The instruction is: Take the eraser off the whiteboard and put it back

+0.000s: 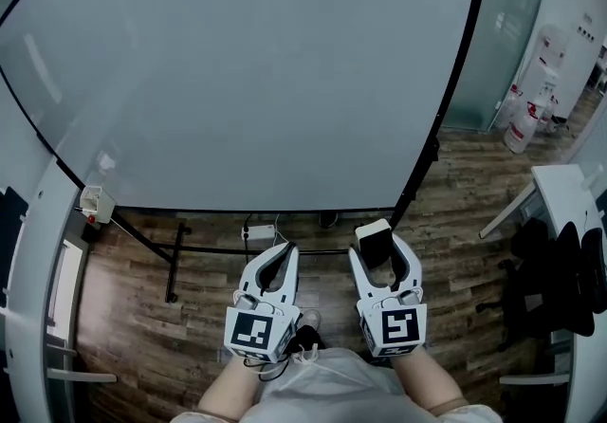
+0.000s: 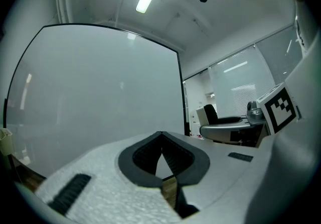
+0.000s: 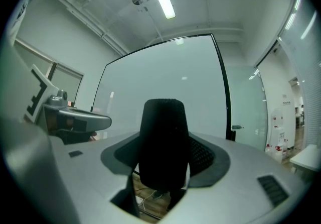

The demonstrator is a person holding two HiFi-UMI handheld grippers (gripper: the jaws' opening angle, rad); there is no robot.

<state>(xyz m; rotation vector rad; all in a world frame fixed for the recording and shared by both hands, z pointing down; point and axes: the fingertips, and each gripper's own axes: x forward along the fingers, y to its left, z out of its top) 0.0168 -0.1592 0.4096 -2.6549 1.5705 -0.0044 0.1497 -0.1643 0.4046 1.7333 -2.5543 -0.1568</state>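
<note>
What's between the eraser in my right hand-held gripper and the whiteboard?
Nothing visible. The eraser sits clamped in the right hand-held gripper, facing the whiteboard with only open air between them. The left hand-held gripper is shut, empty and off to the side, out of that path.

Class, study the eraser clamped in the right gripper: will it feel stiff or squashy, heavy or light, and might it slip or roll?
The eraser shows a dark, fuzzy felt-like face, so it probably gives slightly and the right gripper likely holds it without slipping. It looks a small block, so probably light. Flat-sided, it should not roll if set down.
</note>
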